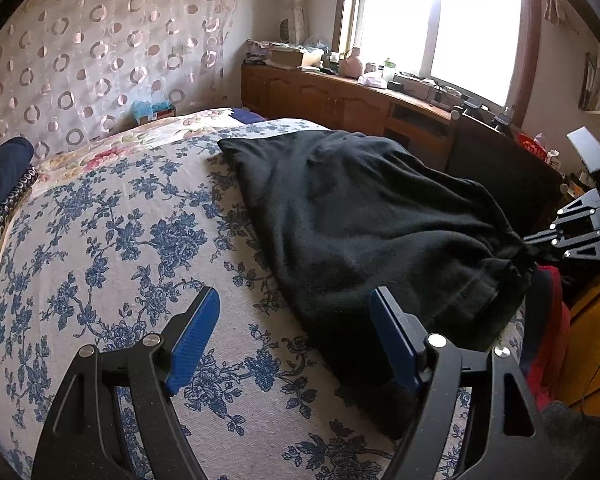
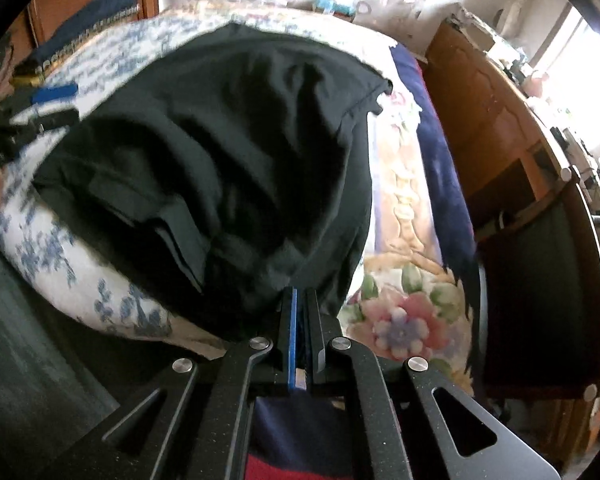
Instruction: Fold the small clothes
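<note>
Daylight from a window falls on a bed (image 1: 112, 216) spread with a blue-flowered cover, in a cluttered bedroom with wooden cabinets (image 1: 340, 100) along the wall. At the left, the left tongs (image 1: 296, 340) stand wide apart with nothing between them, hovering over the cover just beside the near edge of the black garment (image 1: 360, 216). That garment lies spread and rumpled across the right half of the bed, reaching toward the far side. At the right, the right tongs (image 2: 300, 312) are pressed together on a bunched corner of the black cloth at the bed's edge, and the fabric pulls into creases toward that pinch.

To fold well, it seems best to bring the left tongs onto the opposite near corner, grip only the same layers, then draw both corners taut and level before carrying them over, so the edge lands straight and the wrinkles smooth out. Pulling from one side alone risks dragging the cloth off the bed.

No brand, label or writing can be read.
</note>
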Demonstrator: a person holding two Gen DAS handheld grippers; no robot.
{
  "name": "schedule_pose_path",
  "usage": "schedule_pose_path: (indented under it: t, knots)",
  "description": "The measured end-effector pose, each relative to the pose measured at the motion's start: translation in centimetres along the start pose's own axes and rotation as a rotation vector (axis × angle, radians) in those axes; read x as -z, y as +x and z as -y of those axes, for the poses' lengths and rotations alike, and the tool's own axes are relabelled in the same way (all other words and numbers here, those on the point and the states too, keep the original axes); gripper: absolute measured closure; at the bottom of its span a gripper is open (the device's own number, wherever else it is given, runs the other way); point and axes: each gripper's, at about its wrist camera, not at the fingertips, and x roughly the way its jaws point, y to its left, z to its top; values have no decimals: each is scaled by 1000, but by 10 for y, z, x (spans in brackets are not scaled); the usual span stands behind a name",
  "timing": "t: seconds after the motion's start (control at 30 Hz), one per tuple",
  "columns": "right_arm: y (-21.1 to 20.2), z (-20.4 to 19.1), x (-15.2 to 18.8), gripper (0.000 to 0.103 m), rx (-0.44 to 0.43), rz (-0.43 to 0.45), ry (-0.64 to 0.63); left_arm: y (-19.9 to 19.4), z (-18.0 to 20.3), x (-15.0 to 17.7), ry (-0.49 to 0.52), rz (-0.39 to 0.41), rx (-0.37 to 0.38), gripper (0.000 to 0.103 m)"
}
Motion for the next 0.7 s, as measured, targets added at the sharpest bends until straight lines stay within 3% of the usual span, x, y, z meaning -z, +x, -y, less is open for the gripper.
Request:
schedule_pose_path:
  t: [0.23,0.3,0.37,0.43,0.7]
  knots:
    - [-20,-16,-7,100,2,125,27,1,-2,1,9,-2,-1,25]
    - [-21,-16,-6,95,3,157,49,2,-1,1,8,-3,-2,25]
    - [-9,-16,-4,79,2,163,73,1,0,1,9,-3,-3,25]
    - [3,-15,1,75,-19,156,105,2,1,1,14,-3,-5,25]
    - [31,-9,11,78,-55,138,133,3,8,4,38,-24,5,25]
